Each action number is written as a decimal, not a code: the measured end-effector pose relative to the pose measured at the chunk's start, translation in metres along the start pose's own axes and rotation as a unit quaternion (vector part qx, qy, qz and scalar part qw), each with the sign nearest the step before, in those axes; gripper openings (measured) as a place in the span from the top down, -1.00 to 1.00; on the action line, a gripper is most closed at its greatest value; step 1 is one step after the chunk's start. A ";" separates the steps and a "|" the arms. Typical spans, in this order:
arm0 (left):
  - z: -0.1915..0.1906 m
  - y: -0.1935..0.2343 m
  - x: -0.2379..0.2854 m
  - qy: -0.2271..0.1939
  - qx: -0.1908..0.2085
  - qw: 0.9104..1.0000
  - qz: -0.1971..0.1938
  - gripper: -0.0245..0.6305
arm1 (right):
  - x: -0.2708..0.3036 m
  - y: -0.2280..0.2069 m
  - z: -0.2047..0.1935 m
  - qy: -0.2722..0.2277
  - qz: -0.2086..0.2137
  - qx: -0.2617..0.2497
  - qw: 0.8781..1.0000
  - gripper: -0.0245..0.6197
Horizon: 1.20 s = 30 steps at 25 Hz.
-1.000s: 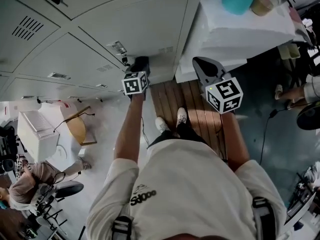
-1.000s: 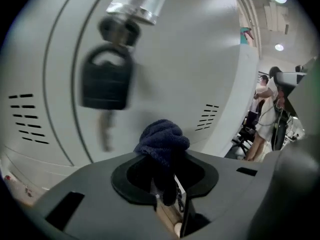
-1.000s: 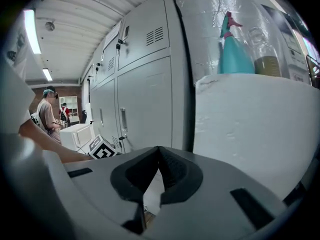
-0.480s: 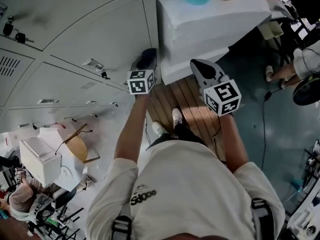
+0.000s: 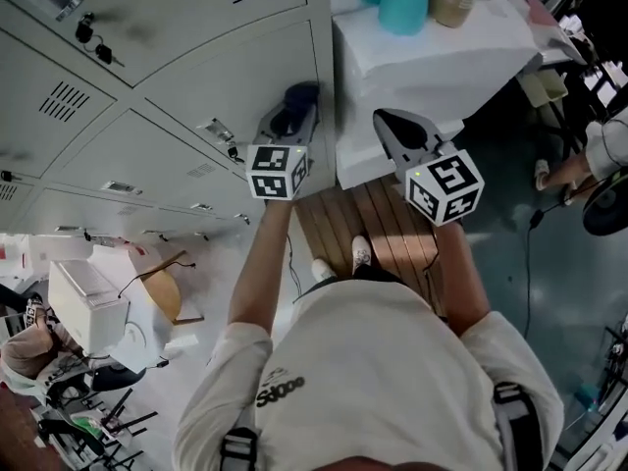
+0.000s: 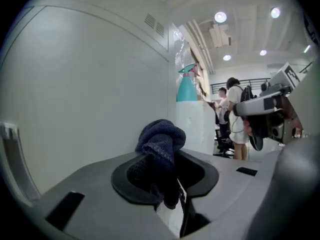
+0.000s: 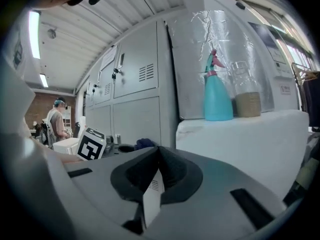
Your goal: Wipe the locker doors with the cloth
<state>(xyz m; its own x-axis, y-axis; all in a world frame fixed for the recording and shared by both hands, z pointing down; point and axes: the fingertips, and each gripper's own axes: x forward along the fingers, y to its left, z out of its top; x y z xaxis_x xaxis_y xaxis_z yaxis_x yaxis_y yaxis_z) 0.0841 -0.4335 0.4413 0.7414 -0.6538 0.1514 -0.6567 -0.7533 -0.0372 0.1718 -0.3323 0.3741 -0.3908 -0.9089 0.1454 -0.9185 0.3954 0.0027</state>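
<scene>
Cloth (image 6: 161,136) between jaws of left gripper (image 6: 165,160)

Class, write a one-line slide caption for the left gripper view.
Left gripper clamps a dark blue cloth close to a grey locker door, a teal spray bottle beyond.

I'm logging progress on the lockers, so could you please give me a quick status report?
Left gripper shut on cloth, right gripper shut, empty. Cloth at locker door, contact unclear. White counter close on right.
</scene>
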 end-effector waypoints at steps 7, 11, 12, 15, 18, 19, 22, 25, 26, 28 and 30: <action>0.057 0.022 -0.072 -0.039 0.040 0.998 0.031 0.58 | 0.033 0.038 0.048 -0.037 0.063 -0.051 0.996 0.91; 0.077 0.048 -0.116 -0.041 0.081 0.992 0.086 0.57 | 0.050 0.055 0.062 -0.043 0.085 -0.075 0.993 0.91; 0.080 0.054 -0.126 -0.042 0.089 0.990 0.098 0.57 | 0.053 0.059 0.065 -0.045 0.089 -0.082 0.992 0.91; 0.089 0.069 -0.154 -0.053 0.085 0.987 0.126 0.57 | 0.059 0.071 0.075 -0.055 0.106 -0.093 0.988 0.91; 0.100 0.078 -0.178 -0.064 0.086 0.983 0.147 0.57 | 0.063 0.082 0.084 -0.066 0.122 -0.092 0.986 0.91; 0.103 0.081 -0.185 -0.065 0.089 0.982 0.153 0.57 | 0.063 0.086 0.085 -0.068 0.125 -0.093 0.985 0.91; 0.110 0.087 -0.202 -0.067 0.094 0.979 0.169 0.57 | 0.065 0.096 0.089 -0.071 0.134 -0.102 0.983 0.91; 0.110 0.092 -0.214 -0.065 0.096 0.976 0.183 0.57 | 0.067 0.106 0.094 -0.074 0.143 -0.117 0.980 0.91; 0.109 0.092 -0.216 -0.064 0.097 0.976 0.186 0.57 | 0.067 0.109 0.095 -0.074 0.146 -0.122 0.979 0.91; 0.108 0.091 -0.221 -0.063 0.098 0.975 0.189 0.57 | 0.066 0.114 0.096 -0.074 0.152 -0.130 0.977 0.91; 0.109 0.087 -0.224 -0.063 0.102 0.974 0.190 0.57 | 0.065 0.118 0.097 -0.073 0.155 -0.135 0.976 0.91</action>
<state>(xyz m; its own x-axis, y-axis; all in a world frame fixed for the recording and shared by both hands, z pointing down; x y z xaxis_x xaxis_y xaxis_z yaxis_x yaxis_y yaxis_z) -0.1243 -0.3608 0.2961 0.4694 -0.8823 -0.0336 -0.8557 -0.4452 -0.2639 0.0318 -0.3577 0.2880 -0.6701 -0.7413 0.0372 -0.7132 0.6570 0.2442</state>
